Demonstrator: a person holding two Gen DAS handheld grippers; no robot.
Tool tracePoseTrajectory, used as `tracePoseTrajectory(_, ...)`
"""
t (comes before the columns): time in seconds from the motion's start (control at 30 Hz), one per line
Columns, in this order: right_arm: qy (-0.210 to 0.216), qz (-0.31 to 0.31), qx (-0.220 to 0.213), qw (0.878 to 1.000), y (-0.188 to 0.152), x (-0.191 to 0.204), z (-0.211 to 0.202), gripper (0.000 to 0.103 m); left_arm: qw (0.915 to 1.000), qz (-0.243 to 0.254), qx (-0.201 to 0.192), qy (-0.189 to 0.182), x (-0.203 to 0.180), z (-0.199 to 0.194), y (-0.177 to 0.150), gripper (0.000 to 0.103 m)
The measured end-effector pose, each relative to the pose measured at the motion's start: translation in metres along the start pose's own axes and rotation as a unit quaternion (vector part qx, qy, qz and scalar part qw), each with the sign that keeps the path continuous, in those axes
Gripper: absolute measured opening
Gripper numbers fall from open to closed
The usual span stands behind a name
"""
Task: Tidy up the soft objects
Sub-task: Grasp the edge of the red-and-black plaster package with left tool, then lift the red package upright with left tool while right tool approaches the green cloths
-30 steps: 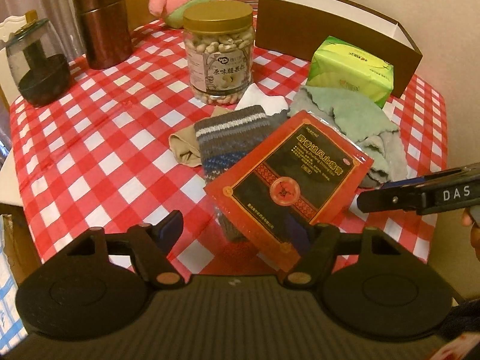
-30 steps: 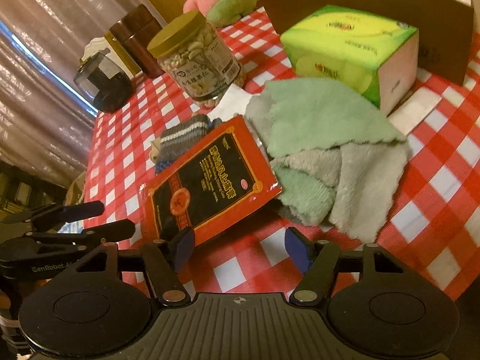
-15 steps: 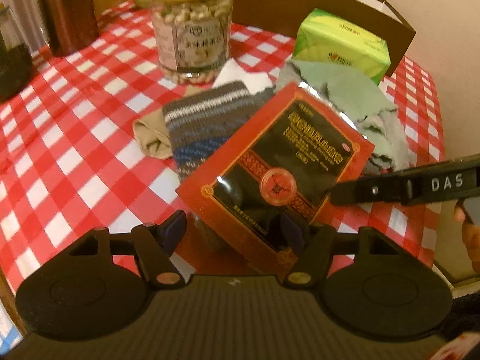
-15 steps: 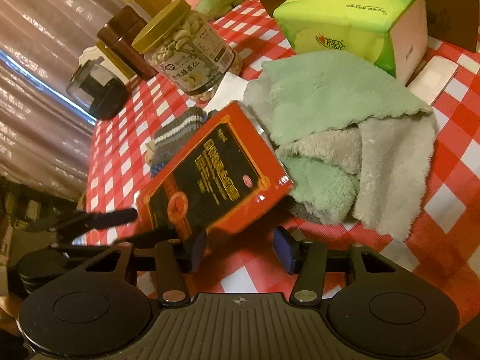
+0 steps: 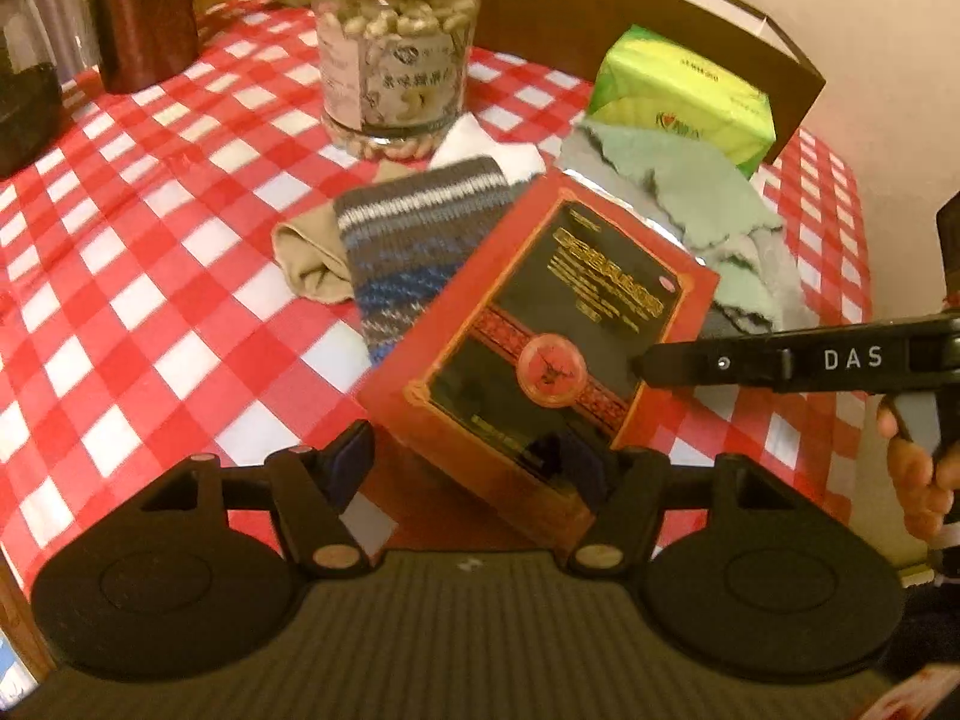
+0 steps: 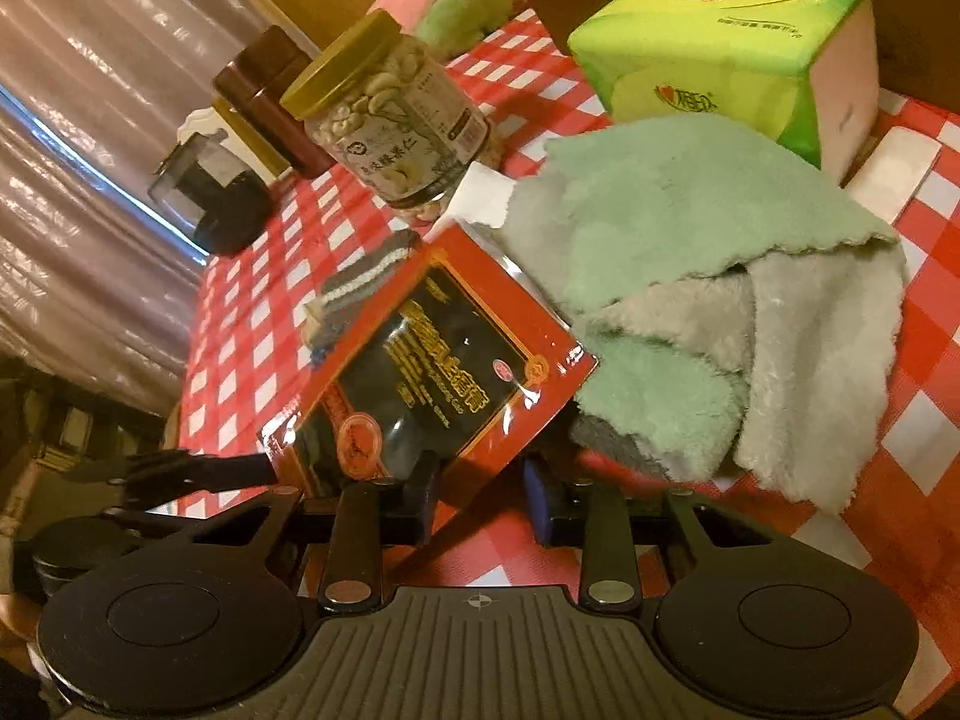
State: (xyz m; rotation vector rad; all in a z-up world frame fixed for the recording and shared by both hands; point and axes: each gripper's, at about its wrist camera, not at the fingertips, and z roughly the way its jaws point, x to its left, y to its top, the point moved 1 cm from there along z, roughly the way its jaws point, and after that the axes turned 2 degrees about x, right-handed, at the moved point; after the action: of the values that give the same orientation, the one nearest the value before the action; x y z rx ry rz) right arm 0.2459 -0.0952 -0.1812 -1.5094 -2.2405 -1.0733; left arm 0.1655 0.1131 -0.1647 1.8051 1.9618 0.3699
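- The left gripper tilts steeply down over the checked cloth, jaws wide, not clamped; the red packet's near corner lies between them.
- The sock sits just beyond, partly under the packet.
- The right gripper angles down at the packet's other edge; its jaws have just been narrowing, that edge between them, grip unclear.
- The green towel lies right of the packet.
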Motion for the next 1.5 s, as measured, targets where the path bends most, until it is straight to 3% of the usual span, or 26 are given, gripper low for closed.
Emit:
tracePoseTrajectory(0.2,-0.008,0.009,0.002,1.0,0.002,-0.003,-0.001,0.032,0.9986,-0.051,-0.003,-0.015,0.016,0.007,0.005,0.066)
tracePoseTrajectory(0.3,-0.023,0.003,0.009,1.0,0.002,-0.005,-0.003,0.032,0.9969,-0.066,-0.022,-0.037,0.017,0.0,0.004,0.058)
tracePoseTrajectory(0.7,-0.063,-0.04,0.022,0.997,-0.001,-0.002,-0.008,0.032,0.9929,0.008,-0.084,-0.084,-0.013,-0.031,0.009,0.055)
tracePoseTrajectory(1.0,-0.074,-0.024,0.026,0.997,-0.001,-0.015,-0.018,0.032,0.9755,0.07,-0.12,-0.171,-0.026,-0.055,0.003,0.055)
tracePoseTrajectory(1.13,-0.08,-0.016,0.03,0.996,0.0,-0.02,-0.025,0.032,0.9717,0.095,-0.11,-0.186,-0.035,-0.052,0.0,0.055)
tracePoseTrajectory(1.37,-0.087,-0.004,0.033,0.996,0.0,-0.029,-0.038,0.032,0.9875,0.058,-0.024,-0.145,-0.028,-0.009,-0.009,0.055)
tracePoseTrajectory(1.5,-0.09,-0.008,0.034,0.995,-0.002,-0.031,-0.042,0.032,0.9911,0.066,0.007,-0.115,-0.022,0.002,-0.013,0.055)
